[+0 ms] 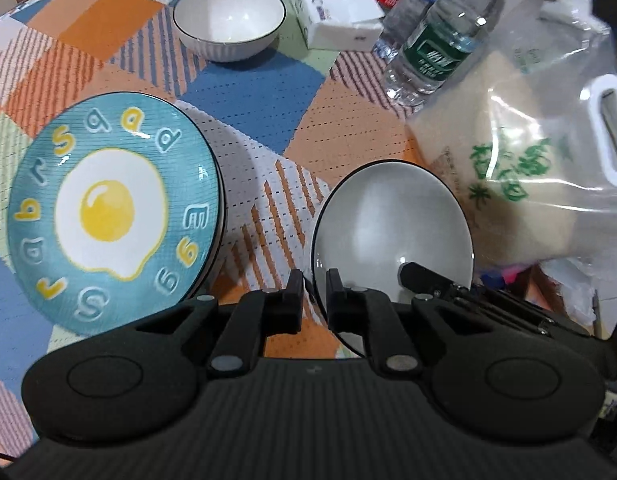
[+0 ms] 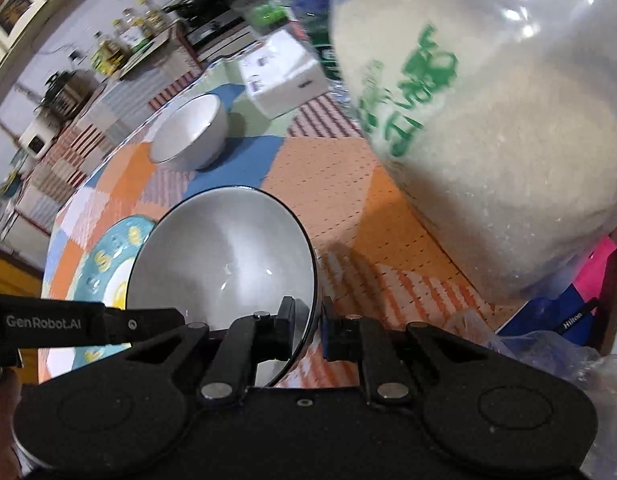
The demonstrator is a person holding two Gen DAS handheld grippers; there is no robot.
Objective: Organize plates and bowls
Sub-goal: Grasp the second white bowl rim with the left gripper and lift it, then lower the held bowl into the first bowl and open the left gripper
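Bowl (image 1: 392,236), grey with a dark rim, is sitting tilted between the egg plate (image 1: 112,212) and the rice bag (image 1: 520,160). I am gripping it with both tools: left gripper (image 1: 314,296) and right gripper (image 2: 308,320) clamped on opposite rims, pointing steeply down. Lifting seems underway; next, I judge, carrying it to the white bowl (image 1: 228,20) beyond for nesting.

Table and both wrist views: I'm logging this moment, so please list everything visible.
Grey bowl: one, dark-rimmed, tilted, both grippers clamped on its rim.
White bowl: one, far side of the table.
Egg plate: one, teal, left.
Tissue pack: one, white, beside the white bowl.
Water bottles: several, clear, at the back.
Rice bag: one, clear, green print, right.
Tablecloth: one, checked orange and blue.
Left gripper: black, shut.
Right gripper: black, shut.
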